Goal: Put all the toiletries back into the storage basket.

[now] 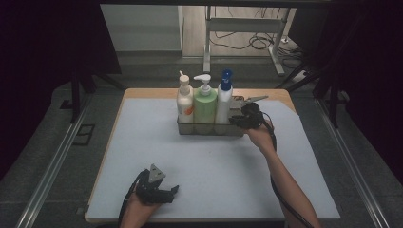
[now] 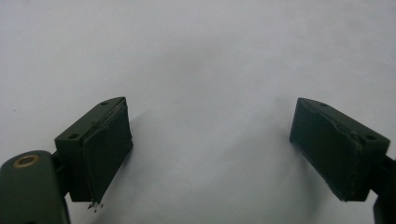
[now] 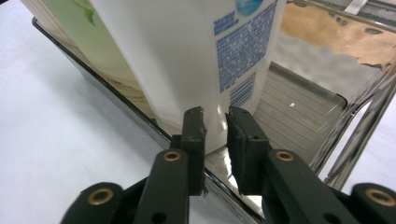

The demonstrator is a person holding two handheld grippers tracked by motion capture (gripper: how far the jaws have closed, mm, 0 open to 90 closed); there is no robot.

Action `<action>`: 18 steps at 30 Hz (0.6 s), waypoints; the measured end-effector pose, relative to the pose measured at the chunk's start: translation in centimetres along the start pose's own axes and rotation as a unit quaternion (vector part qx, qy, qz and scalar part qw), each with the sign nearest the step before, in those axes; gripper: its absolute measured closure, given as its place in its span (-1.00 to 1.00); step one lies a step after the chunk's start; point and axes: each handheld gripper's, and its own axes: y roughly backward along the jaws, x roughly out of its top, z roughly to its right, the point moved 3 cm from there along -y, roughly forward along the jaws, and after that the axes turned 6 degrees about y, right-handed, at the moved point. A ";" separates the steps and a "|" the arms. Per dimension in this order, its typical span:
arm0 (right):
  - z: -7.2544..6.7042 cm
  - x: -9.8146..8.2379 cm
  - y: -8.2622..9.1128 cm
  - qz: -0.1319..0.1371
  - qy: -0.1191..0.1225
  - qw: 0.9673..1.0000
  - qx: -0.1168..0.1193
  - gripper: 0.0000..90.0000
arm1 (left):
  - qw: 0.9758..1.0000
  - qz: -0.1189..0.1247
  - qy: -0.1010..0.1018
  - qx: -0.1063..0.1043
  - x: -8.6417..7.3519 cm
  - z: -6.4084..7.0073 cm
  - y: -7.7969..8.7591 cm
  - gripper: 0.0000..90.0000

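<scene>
**Right tongs at white bottle, left tongs idle**

Nearest cam: left hand point(image 1: 135, 206) at table's near edge, palm down, forearm coming in from bottom. It holds the left gripper point(image 1: 172, 192) low over the mat point(image 1: 142, 142), pointing right across the table. Jaws wide apart in left gripper view, nothing btwn them, just pale mat below.

Right arm stretches fwd and slightly left, wrist bent in toward the rack point(image 1: 209, 129). Right gripper point(image 3: 215, 122) sits at the rack's right end, jaws a narrow gap apart, tips right at the lower side of the white bottle point(image 3: 196, 60). Can't tell if pads touch it; no clamp visible, bottle's body isn't btwn the jaws.

Materials: jaws matte black w/ brass-coloured pivot pins; mat soft, pale blue-grey; rack shiny metal, rectangular, low walls, ribbed floor, mirror-like sides. Table edge is wood.

White bottle point(image 1: 223, 102): smooth plastic, tall, rounded, blue printed label, blue spray top. Stands upright in rack, long axis vertical, top pointing up; rightmost of three. Green bottle point(image 1: 205, 102) mid, cream bottle point(image 1: 185, 99) left, both w/ white pumps, all touching side by side.
</scene>
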 end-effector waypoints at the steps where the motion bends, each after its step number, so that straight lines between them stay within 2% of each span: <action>1: 0.0 0.0 0.1 0.001 0.001 1.000 0.000 0.64 | 1.000 0.000 0.000 0.000 0.0 0.0 0.0 -0.72; 7: -0.2 -0.1 0.6 0.001 0.004 1.000 -0.006 0.39 | 1.000 0.000 0.000 0.000 0.0 0.0 0.0 -0.73; 18: -0.9 0.0 1.9 0.014 0.014 1.000 -0.004 -0.13 | 1.000 0.000 0.000 0.000 0.0 0.0 0.0 -0.72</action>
